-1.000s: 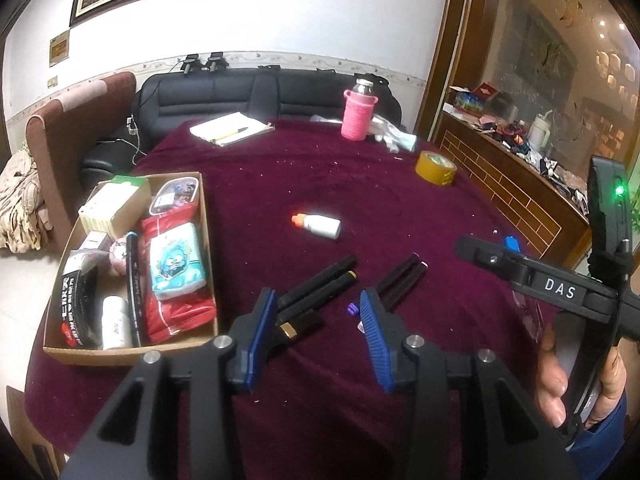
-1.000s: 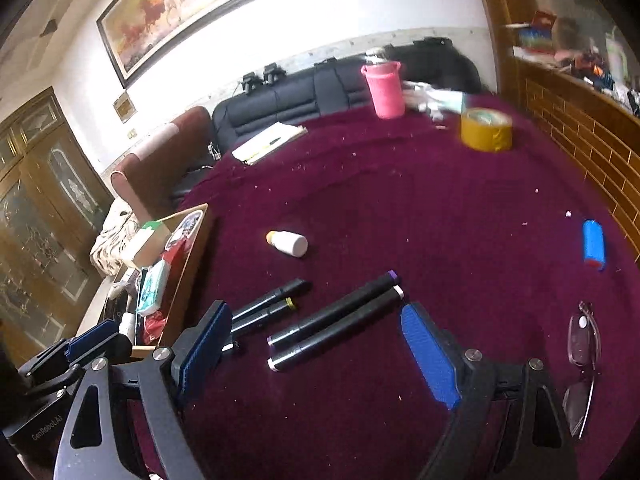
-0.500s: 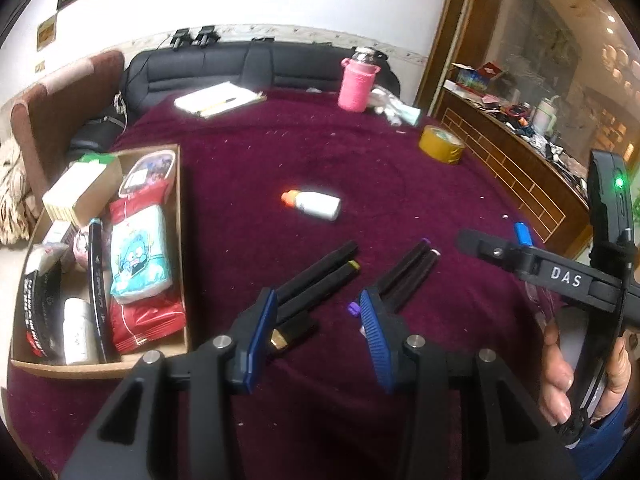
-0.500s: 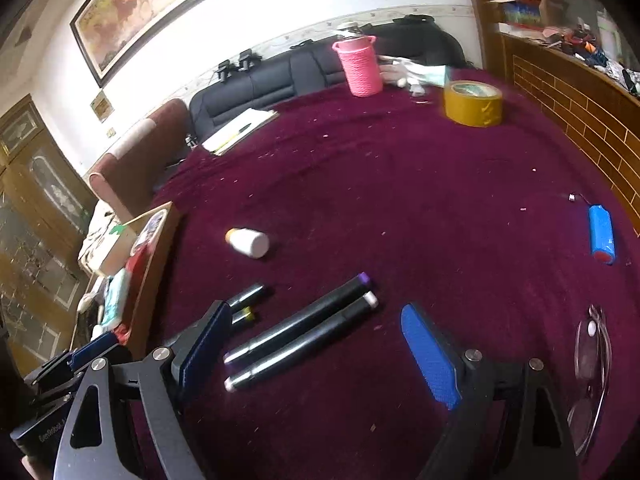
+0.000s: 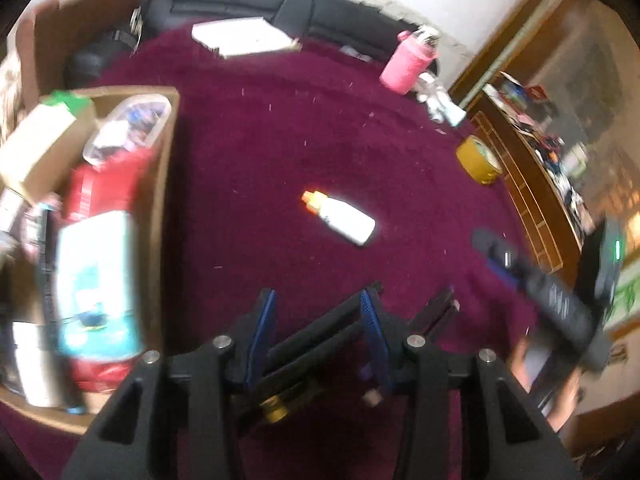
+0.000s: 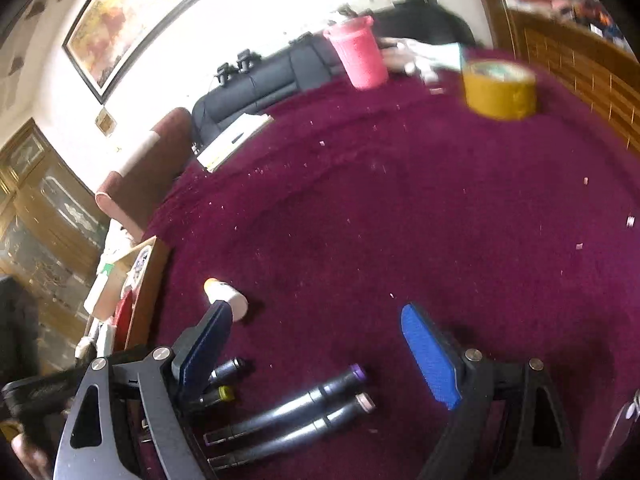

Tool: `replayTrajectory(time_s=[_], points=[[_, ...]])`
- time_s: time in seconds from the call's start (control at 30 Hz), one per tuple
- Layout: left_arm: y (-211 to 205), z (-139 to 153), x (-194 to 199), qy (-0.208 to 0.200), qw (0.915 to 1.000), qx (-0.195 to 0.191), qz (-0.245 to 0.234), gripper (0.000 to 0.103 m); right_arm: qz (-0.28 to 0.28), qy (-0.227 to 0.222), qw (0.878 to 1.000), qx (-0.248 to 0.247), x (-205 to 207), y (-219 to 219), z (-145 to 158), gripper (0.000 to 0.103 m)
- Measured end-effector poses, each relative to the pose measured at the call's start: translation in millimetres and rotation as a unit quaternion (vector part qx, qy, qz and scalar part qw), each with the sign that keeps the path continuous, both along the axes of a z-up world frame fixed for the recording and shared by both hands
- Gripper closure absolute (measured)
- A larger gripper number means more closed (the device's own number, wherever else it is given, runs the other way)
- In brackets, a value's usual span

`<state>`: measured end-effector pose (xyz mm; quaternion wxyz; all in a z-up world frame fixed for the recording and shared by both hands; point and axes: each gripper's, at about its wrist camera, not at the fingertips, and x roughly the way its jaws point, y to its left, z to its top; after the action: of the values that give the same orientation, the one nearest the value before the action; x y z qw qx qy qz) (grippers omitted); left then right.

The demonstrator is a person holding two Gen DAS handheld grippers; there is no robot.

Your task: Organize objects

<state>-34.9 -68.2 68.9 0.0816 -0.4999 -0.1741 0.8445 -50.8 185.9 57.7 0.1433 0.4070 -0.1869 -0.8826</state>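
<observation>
A maroon tablecloth (image 6: 400, 208) carries four black markers (image 6: 280, 416) at six o'clock. Both grippers hover with jaws apart: left gripper (image 5: 318, 326) straddling one pair, right gripper (image 6: 316, 344) above the other. Rushed closing could scatter them.

It was a home living room. A black leather sofa (image 6: 260, 80) stood against a white wall under a framed painting (image 6: 120, 20), a glass-fronted wooden cabinet (image 6: 44, 208) beside it, and a maroon cloth covered the counter (image 6: 400, 220) among household clutter.
</observation>
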Motion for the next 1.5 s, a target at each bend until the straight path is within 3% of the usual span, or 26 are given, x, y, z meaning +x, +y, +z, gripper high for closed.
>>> replayTrajectory(time_s=[0.13, 0.23, 0.4, 0.53, 0.6, 0.73, 0.77, 0.83, 1.0, 1.1, 1.13, 1.17, 1.2, 1.27, 1.4, 1.5], points=[[18.6, -19.6, -40.7, -0.045, 0.9979, 0.028, 0.035, 0.062, -0.024, 0.017, 1.0, -0.005, 5.3, 15.2, 7.7, 0.013], [33.0, -26.7, -63.4, -0.06, 0.9964, 0.03, 0.052, 0.063, -0.022, 0.005, 0.999, -0.026, 2.9, 20.0, 5.8, 0.013], [53.4, -31.8, -87.1, -0.061, 0.9957, -0.012, 0.07, 0.065, -0.007, -0.004, 0.999, -0.047, 3.4, 17.3, 4.6, 0.013], [60.4, -36.7, -102.0, -0.057, 0.9959, -0.041, 0.056, 0.07, -0.011, -0.003, 0.999, -0.04, 3.9, 16.8, 3.7, 0.013], [62.9, -35.1, -103.7, -0.045, 0.9962, -0.063, 0.041, 0.075, -0.013, -0.011, 0.999, -0.045, 2.0, 18.3, -0.4, 0.013], [53.0, -35.1, -100.0, -0.032, 0.998, -0.05, 0.02, 0.08, -0.009, -0.02, 0.999, -0.042, 1.4, 16.1, -5.8, 0.013], [49.7, -34.2, -95.9, -0.026, 0.9986, -0.042, 0.018, 0.084, -0.009, -0.022, 0.999, -0.041, 0.9, 15.5, -7.2, 0.013], [41.5, -28.3, -82.2, -0.012, 0.9991, -0.036, 0.016, 0.103, -0.013, -0.026, 0.999, -0.035, -0.7, 14.5, -10.7, 0.013], [27.9, -34.4, -69.6, -0.025, 0.999, -0.037, 0.004, 0.103, -0.017, -0.032, 0.999, -0.037, 1.8, 12.9, -17.7, 0.013], [23.0, -33.7, -68.3, -0.027, 0.9996, -0.005, -0.003, 0.103, -0.031, -0.017, 0.999, -0.033, 4.9, 17.9, -14.0, 0.013], [21.7, -30.2, -66.4, -0.024, 0.9997, 0.007, -0.004, 0.102, -0.034, -0.015, 0.999, -0.033, 4.7, 18.9, -13.3, 0.013], [21.5, -27.6, -66.3, -0.021, 0.9997, 0.011, -0.003, 0.093, -0.036, -0.016, 0.999, -0.032, 3.7, 19.5, -13.7, 0.013], [21.4, -24.4, -65.9, -0.018, 0.9998, 0.012, 0.001, 0.075, -0.037, -0.018, 0.999, -0.032, 2.7, 20.1, -14.5, 0.013], [23.1, -17.7, -68.3, -0.007, 0.9999, 0.009, 0.013, 0.051, -0.033, -0.024, 0.998, -0.036, 0.7, 20.1, -17.0, 0.013], [34.4, -10.7, -80.5, 0.004, 0.9992, -0.035, 0.017, 0.048, -0.027, -0.028, 0.998, -0.039, -0.1, 18.3, -18.1, 0.013], [47.0, -20.7, -93.3, -0.027, 0.9983, -0.052, 0.002, 0.052, -0.028, -0.02, 0.999, -0.034, 1.4, 17.7, -15.2, 0.013]])
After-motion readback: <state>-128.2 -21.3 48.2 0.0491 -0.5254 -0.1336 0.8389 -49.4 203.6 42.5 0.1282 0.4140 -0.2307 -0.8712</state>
